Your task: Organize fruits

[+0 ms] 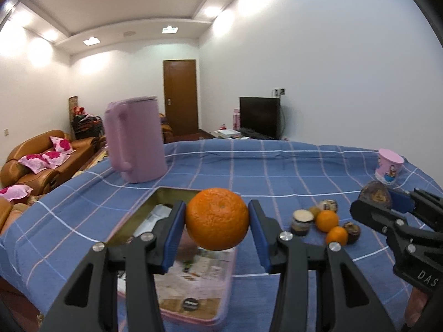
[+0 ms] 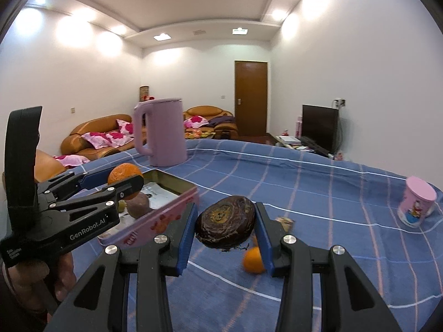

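Left wrist view: left gripper (image 1: pixel 217 218) clamped a round orange (image 1: pixel 217 218) above the pink rectangular tin (image 1: pixel 221 298); right gripper (image 2: pixel 225 222) clamped a dark wrinkled fruit (image 2: pixel 225 222). Carrying step; release into tin likely follows.
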